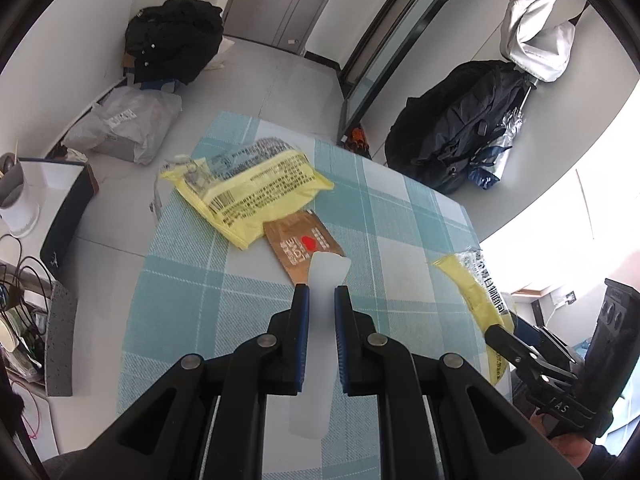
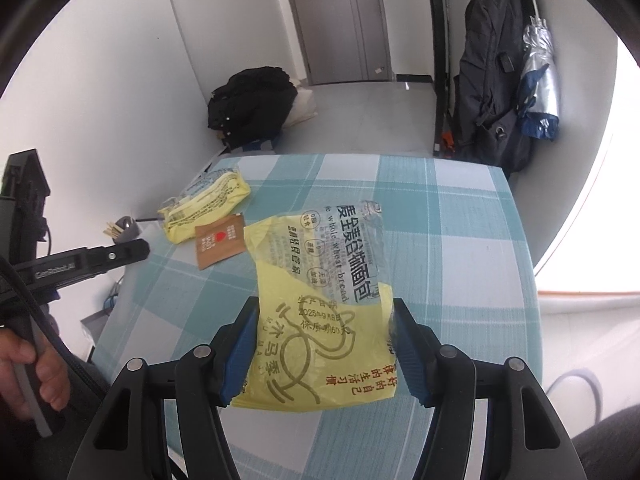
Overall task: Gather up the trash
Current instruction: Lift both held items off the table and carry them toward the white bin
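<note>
Two yellow-and-clear plastic bread wrappers show on the teal-and-white checked tablecloth. One crumpled wrapper lies at the far left corner, touching a brown paper sachet with a red mark. The other, flatter bread wrapper reads "whole wheat bread" and carries a 2025 date; the right gripper has its fingers clamped on the wrapper's two side edges. The left gripper, branded "GenRobot.AI", is pinched together on a translucent white plastic strip above the sachet.

Probably a home entryway: a door, hung backpack, checked tablecloth.
</note>
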The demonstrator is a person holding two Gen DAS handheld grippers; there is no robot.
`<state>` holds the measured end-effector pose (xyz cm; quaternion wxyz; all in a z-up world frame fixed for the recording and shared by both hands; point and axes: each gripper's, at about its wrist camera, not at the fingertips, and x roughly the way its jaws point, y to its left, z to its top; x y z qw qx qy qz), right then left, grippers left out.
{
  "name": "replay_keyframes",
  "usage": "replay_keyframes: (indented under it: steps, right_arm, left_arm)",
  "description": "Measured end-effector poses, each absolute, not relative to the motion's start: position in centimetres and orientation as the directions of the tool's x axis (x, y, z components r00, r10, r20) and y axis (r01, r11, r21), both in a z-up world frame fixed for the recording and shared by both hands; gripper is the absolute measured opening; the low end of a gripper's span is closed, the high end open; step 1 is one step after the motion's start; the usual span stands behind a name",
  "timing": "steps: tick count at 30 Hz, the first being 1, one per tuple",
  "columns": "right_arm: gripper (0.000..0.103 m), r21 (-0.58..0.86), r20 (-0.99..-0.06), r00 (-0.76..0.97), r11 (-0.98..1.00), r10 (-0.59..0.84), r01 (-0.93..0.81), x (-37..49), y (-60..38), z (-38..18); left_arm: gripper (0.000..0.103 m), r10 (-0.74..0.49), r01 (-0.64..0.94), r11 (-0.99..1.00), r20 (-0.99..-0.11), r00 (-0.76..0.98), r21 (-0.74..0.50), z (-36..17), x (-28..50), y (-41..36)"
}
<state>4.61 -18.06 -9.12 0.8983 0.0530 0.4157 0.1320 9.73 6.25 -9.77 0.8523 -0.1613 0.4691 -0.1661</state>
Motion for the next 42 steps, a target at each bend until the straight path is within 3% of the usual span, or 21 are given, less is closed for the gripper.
replay_keyframes:
  steps: [13,25,33,42]
  right_arm:
    - [0.062,0.226,-0.655,0.696,0.955,0.295,-0.192,1.9,-20.4,-6.0]
    - [0.062,0.267,-0.579,0.764,0.952,0.284,-0.151,-0.2,-26.0,-0.5]
    - [0.062,0.272,-0.525,0.819,0.958,0.231,-0.096,-2.7,-31.7,3.2]
    - [0.062,0.297,-0.51,0.856,0.951,0.085,0.082,-6.6,-41.2,4.3]
  left_arm:
    - [0.008,-0.411,0.176,0.91,-0.752,0.515,-0.376,-8.6,8.6,4.4]
    - [0.008,-0.449,0.256,0.893,-0.702,0.552,-0.37,-2.9,8.0,-0.4]
    - [0.008,-0.533,0.378,0.845,-0.649,0.543,-0.378,1.7,7.8,-7.1]
    - [0.008,-0.623,0.533,0.761,-0.647,0.44,-0.37,3.4,7.7,-17.4]
